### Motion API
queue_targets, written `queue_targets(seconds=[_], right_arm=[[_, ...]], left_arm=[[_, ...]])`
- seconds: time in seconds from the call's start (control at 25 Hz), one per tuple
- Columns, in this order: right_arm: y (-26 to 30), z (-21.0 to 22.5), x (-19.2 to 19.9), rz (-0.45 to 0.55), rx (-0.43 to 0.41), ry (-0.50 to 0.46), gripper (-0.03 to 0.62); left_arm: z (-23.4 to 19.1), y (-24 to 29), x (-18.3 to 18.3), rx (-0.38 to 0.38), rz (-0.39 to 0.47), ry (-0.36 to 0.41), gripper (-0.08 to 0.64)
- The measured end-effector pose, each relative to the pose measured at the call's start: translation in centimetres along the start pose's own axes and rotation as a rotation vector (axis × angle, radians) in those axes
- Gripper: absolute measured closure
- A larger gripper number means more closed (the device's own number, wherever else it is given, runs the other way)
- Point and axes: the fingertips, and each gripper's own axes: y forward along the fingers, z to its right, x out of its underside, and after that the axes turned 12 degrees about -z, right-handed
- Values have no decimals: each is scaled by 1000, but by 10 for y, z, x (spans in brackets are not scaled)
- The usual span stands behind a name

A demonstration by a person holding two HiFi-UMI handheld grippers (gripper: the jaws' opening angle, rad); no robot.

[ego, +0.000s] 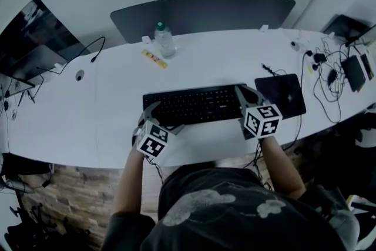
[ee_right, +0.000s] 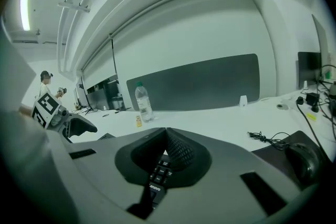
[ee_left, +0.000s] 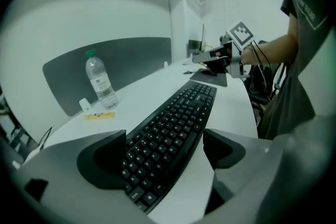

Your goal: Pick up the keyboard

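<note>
Lying flat on the white desk (ego: 106,109), the keyboard (ego: 194,104) is sitting towards the near edge, right in front of the person, so nothing of the pick-up proper is showing as done.

The left gripper (ego: 163,119) is holding its tongs wide apart, straddling the keyboard's left end with one jaw on the far side and one on the near side. As far as its own view shows, the pads are not pressing on it.

The right gripper (ego: 241,93) is keeping its tongs closed together, gripping nothing and pointing at the keyboard's right end.

What is remaining, I judge, is opening the right tongs, closing both pairs on the ends and lifting.

One container is showing: a clear water bottle (ego: 164,40) with a green cap, standing upright at the far side of the desk, well apart from the keyboard. How full it is, I cannot tell.
</note>
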Motion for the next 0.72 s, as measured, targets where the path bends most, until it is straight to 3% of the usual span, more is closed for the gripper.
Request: queue_targets(seconds=[0.2, 0.4, 0.72], right_arm=[[19, 7, -12, -11, 21, 13, 592], [34, 8, -19, -25, 35, 12, 592], [53, 13, -21, -51, 45, 23, 592]], left_arm=[[-12, 20, 9, 62, -139, 232, 75], [-21, 37, 24, 193, -270, 333, 31], [-28, 62, 29, 286, -396, 423, -11]])
